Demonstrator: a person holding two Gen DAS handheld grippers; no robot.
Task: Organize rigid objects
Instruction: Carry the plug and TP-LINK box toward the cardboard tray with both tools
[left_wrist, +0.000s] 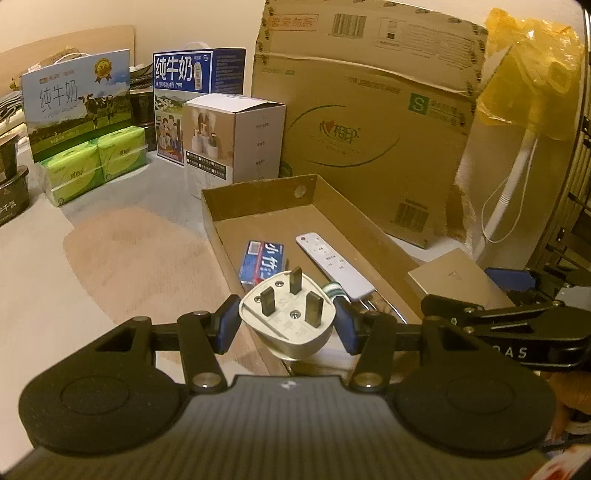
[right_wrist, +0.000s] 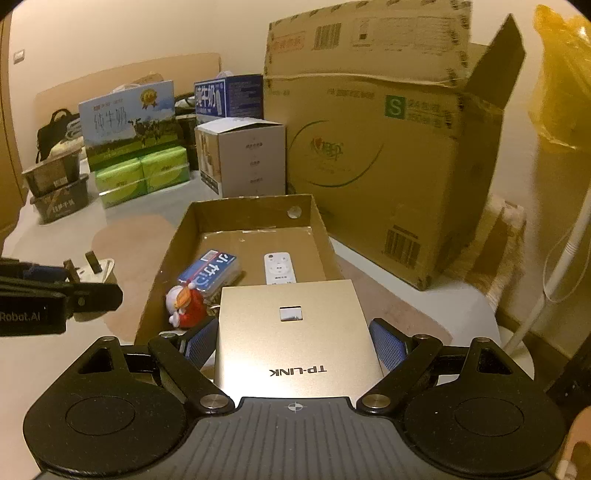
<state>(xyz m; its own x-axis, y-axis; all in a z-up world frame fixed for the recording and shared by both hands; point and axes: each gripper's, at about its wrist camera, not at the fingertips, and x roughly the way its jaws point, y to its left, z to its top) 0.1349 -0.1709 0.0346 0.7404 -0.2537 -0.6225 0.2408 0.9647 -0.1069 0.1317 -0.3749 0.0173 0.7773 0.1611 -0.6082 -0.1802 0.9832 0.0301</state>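
My left gripper (left_wrist: 286, 319) is shut on a white three-pin plug (left_wrist: 288, 314), held over the near left edge of the shallow cardboard tray (left_wrist: 258, 192). My right gripper (right_wrist: 295, 341) is shut on a gold TP-LINK panel (right_wrist: 295, 332), held over the tray's (right_wrist: 173, 243) near end. In the tray lie a blue card box (left_wrist: 262, 260) (right_wrist: 208, 271), a white remote (left_wrist: 332, 264) (right_wrist: 279, 267) and a small red-and-white figurine (right_wrist: 184, 302). The right gripper and gold panel (left_wrist: 450, 278) show at right in the left wrist view. The left gripper with the plug (right_wrist: 94, 269) shows at left in the right wrist view.
A large cardboard carton (right_wrist: 388, 147) stands behind the tray, a white box (right_wrist: 243, 158) beside it. Milk cartons (right_wrist: 129, 118), green tissue packs (right_wrist: 140, 175) and dark tubs (right_wrist: 55, 184) line the back left. A white pole (left_wrist: 513, 181) and yellow bag (left_wrist: 532, 74) stand at right.
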